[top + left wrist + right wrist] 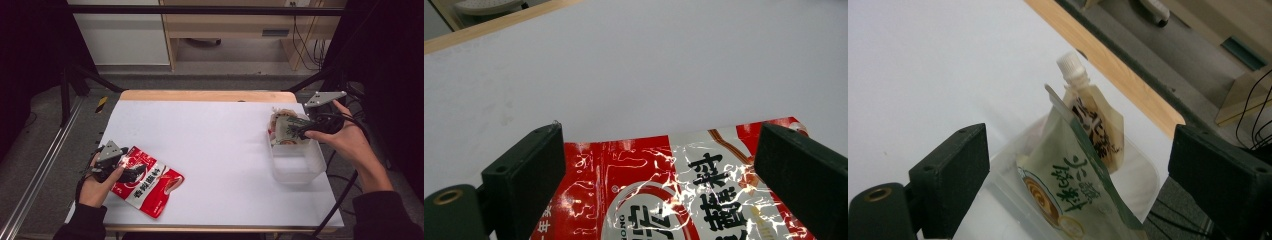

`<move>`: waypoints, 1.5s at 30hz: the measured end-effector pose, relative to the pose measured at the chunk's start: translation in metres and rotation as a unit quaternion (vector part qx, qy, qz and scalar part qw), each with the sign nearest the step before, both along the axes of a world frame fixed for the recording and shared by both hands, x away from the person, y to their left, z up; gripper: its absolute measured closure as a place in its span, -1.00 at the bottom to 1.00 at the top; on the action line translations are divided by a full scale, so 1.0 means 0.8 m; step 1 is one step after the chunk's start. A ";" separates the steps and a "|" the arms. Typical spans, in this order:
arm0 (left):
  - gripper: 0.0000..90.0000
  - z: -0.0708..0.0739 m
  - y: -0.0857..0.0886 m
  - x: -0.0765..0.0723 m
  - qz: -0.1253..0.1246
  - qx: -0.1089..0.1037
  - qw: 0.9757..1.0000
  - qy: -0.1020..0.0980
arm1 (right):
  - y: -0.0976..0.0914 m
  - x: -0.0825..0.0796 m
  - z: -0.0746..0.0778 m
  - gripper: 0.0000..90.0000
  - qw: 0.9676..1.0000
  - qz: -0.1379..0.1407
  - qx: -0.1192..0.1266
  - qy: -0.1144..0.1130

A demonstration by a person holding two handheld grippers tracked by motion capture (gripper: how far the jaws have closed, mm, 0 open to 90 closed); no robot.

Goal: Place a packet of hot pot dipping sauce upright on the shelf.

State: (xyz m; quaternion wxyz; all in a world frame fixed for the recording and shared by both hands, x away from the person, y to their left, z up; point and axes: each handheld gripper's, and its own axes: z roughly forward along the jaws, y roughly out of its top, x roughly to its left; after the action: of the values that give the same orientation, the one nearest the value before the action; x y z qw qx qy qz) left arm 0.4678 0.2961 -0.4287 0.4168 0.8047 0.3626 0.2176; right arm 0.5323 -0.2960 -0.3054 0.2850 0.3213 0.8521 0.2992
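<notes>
A red and white snack pouch (150,187) (649,200) lies flat on the white table near the front left. My left gripper (131,170) (659,150) hovers over its upper edge, jaws wide apart and off the foil. At the right, a clear plastic box (300,170) (1143,175) holds a cream and green pouch (286,129) (1068,185) standing on edge. A spouted pouch (277,116) (1093,120) with a white cap stands behind it. My right gripper (300,131) (1078,150) is open beside the box, its jaws apart from the green pouch.
The white sheet (215,145) covers the table, with a wooden strip (205,95) along the far edge. The box sits close to the table's right edge. Cables trail off the right side, and a metal rail (40,170) runs along the left.
</notes>
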 end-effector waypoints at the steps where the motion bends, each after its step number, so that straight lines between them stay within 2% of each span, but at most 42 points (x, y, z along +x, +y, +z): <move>1: -0.86 -0.001 -0.001 -0.001 0.000 0.003 1.000 -0.002 | 0.003 -0.003 0.003 -0.76 1.000 0.000 0.003 -0.006; 8: -0.89 -0.002 0.003 -0.006 0.004 0.010 1.000 -0.004 | 0.039 -0.031 0.021 -0.77 0.998 0.007 0.016 -0.054; 13: -0.89 -0.004 0.008 -0.010 0.013 0.008 1.000 0.000 | 0.076 -0.050 0.022 -0.74 0.997 0.029 0.019 -0.070; 19: -0.90 -0.004 0.014 -0.014 0.026 0.017 1.000 -0.003 | 0.114 -0.062 0.015 -0.68 0.996 0.047 0.025 -0.067; 24: -0.90 -0.006 0.018 -0.016 0.033 0.017 0.999 -0.003 | 0.134 -0.062 0.003 -0.72 0.997 0.056 0.028 -0.045; 27: -0.90 -0.005 0.020 -0.016 0.036 0.018 0.999 -0.005 | 0.145 -0.062 -0.003 -0.74 0.997 0.062 0.028 -0.044; 34: -0.90 -0.006 0.023 -0.018 0.043 0.020 0.999 -0.004 | 0.172 -0.069 -0.014 -0.77 0.995 0.073 0.054 -0.044; 45: -0.90 -0.007 0.026 -0.028 0.047 0.023 0.999 -0.007 | 0.225 -0.082 -0.069 -0.74 0.994 0.081 0.074 -0.022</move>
State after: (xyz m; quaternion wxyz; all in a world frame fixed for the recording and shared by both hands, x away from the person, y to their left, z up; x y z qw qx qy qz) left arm 0.4450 0.3172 -0.4344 0.3898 0.7948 0.3918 0.2505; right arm 0.4669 -0.1164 -0.3603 0.2537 0.2648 0.8443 0.3907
